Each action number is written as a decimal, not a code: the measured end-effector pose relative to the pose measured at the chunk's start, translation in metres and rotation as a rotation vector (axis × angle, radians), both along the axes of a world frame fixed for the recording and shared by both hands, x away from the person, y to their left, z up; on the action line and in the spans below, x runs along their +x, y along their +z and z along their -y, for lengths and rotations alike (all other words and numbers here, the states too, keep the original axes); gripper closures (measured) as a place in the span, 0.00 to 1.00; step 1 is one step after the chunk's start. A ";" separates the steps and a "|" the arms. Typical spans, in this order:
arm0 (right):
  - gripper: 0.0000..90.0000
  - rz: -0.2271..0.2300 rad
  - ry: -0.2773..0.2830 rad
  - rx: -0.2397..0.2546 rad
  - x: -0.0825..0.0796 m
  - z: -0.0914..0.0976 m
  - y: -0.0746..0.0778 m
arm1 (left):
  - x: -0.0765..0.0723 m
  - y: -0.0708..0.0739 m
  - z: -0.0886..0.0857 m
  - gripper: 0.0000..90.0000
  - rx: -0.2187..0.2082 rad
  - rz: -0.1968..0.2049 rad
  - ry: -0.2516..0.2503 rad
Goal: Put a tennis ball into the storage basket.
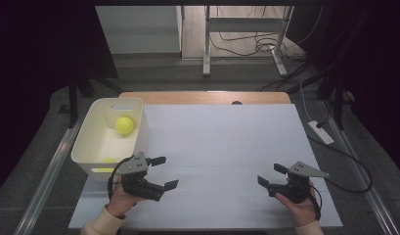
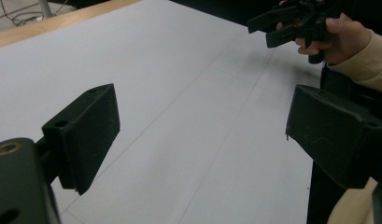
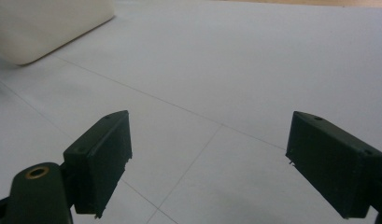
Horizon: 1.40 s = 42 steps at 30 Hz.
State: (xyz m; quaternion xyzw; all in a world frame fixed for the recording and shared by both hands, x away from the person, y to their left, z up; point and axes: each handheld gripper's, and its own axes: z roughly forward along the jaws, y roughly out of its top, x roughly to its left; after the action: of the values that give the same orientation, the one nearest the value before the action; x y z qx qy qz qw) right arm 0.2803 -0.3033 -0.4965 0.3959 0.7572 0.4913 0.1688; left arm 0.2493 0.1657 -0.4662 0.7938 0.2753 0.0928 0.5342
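Fingers of both grippers are standing spread with nothing between them: the left gripper [image 1: 158, 173] is hovering at the near left of the table, just beside the near right corner of the white bin [image 1: 141, 128], and the right gripper [image 1: 269, 175] is hanging at the near right, well apart from it. One yellow ball [image 1: 124, 125] is lying at the far end inside the bin; a second yellow ball [image 1: 108, 162] is peeking out at the bin's near end, partly hidden by the wall. The white table sheet [image 1: 222, 147] between the grippers is bare. Judging by this, the balls are already binned and the hands are resting. To finish cleanly, the person is best keeping the left jaws wide and clear of the bin wall, so nothing is nudging it.
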 end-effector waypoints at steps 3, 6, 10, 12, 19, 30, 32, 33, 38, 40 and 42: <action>0.16 -0.001 0.001 -0.001 0.000 0.000 -0.001 | 0.002 -0.006 -0.001 0.11 0.002 -0.016 0.006; 0.16 -0.001 0.001 -0.001 0.000 0.000 -0.001 | 0.004 -0.012 -0.002 0.11 0.011 -0.019 0.012; 0.16 -0.001 0.002 -0.002 0.000 0.000 -0.001 | 0.005 -0.018 -0.002 0.11 0.023 -0.029 0.013; 0.16 -0.002 0.003 -0.004 0.000 -0.001 -0.001 | 0.005 -0.022 -0.003 0.11 0.039 -0.025 0.012; 0.16 -0.006 0.002 -0.005 0.000 -0.001 -0.001 | 0.009 -0.032 -0.009 0.11 0.032 -0.044 0.022; 0.16 -0.008 0.003 -0.006 0.001 0.000 -0.003 | 0.001 -0.044 -0.014 0.11 0.051 -0.061 0.034; 0.16 -0.008 0.003 -0.006 0.001 0.000 -0.003 | -0.001 -0.046 -0.016 0.11 0.050 -0.066 0.042; 0.16 -0.008 0.004 -0.006 0.001 0.000 -0.003 | -0.002 -0.047 -0.017 0.11 0.047 -0.068 0.046; 0.16 -0.006 0.011 -0.010 0.001 -0.001 -0.003 | -0.004 -0.050 -0.020 0.11 0.039 -0.073 0.062; 0.16 -0.006 0.013 -0.009 0.001 -0.002 -0.003 | -0.004 -0.051 -0.020 0.11 0.039 -0.074 0.063; 0.16 -0.006 0.014 -0.010 0.002 -0.002 -0.004 | -0.003 -0.051 -0.020 0.11 0.036 -0.076 0.062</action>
State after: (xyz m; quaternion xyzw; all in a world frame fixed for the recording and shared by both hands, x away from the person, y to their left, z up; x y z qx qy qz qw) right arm 0.2819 -0.3014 -0.5001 0.3914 0.7629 0.4873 0.1652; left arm 0.2461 0.1855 -0.5172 0.7974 0.3182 0.0839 0.5058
